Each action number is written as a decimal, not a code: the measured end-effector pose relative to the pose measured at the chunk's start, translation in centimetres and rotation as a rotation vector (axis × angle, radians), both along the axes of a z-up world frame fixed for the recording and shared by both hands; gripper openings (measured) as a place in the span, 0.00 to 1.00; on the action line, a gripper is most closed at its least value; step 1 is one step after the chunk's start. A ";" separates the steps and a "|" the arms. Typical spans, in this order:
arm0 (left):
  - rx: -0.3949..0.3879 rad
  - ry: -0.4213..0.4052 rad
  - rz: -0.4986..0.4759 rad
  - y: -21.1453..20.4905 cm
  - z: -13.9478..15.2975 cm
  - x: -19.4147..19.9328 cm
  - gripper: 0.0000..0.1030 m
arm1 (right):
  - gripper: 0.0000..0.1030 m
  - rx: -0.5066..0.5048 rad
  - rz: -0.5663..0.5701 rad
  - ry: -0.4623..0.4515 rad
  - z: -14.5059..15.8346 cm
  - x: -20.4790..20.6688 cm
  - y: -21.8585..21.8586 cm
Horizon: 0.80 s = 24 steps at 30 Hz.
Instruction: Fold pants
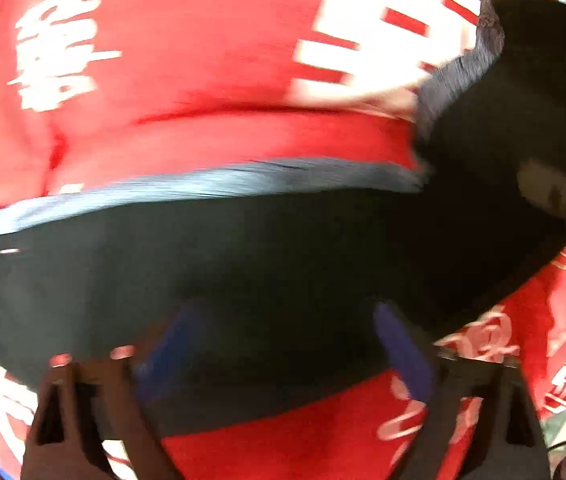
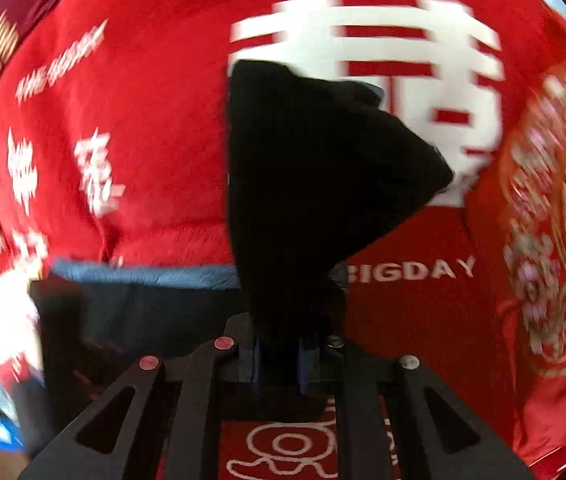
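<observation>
The black pants (image 1: 243, 264) with a blue-grey lining edge lie across a red cloth. My left gripper (image 1: 283, 344) is open just above the pants, its blue pads (image 1: 403, 352) wide apart with nothing between them. In the right wrist view, my right gripper (image 2: 279, 364) is shut on a fold of the pants (image 2: 303, 184), which rises lifted in front of the camera. The other part of the pants (image 2: 143, 304) lies flat to the left. Both views are motion-blurred.
The red cloth (image 1: 203, 60) with white characters covers the whole surface; it also shows in the right wrist view (image 2: 143, 120), with the words BIGDAY (image 2: 411, 270). A red and gold patterned piece (image 2: 555, 220) lies at right.
</observation>
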<state>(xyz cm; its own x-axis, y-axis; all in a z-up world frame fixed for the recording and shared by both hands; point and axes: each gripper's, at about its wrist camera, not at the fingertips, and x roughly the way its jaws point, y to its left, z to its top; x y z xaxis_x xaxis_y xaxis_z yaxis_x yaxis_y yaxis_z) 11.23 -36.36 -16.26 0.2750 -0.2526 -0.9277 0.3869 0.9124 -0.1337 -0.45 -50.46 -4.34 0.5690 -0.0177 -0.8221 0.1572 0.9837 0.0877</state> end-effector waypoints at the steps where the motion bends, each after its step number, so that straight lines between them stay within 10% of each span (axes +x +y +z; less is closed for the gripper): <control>1: 0.018 -0.010 0.018 1.9 0.2 0.7 0.95 | 0.15 -0.030 0.024 0.016 -0.3 0.4 1.4; 13: 0.122 0.015 0.180 16.6 -0.4 4.6 0.95 | 0.36 -0.608 0.375 0.240 -12.7 2.4 19.3; 24: -0.102 0.131 -0.114 7.2 0.2 3.7 0.94 | 0.45 -0.088 0.120 0.300 -7.6 -1.2 11.3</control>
<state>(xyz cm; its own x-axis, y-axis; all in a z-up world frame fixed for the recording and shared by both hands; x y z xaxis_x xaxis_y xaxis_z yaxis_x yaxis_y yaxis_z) 14.95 -29.20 -16.09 0.1182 -0.3695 -0.9217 0.4599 0.8430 -0.2790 -1.67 -39.13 -11.98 0.3038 -0.0433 -0.9517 0.0455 0.9985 -0.0309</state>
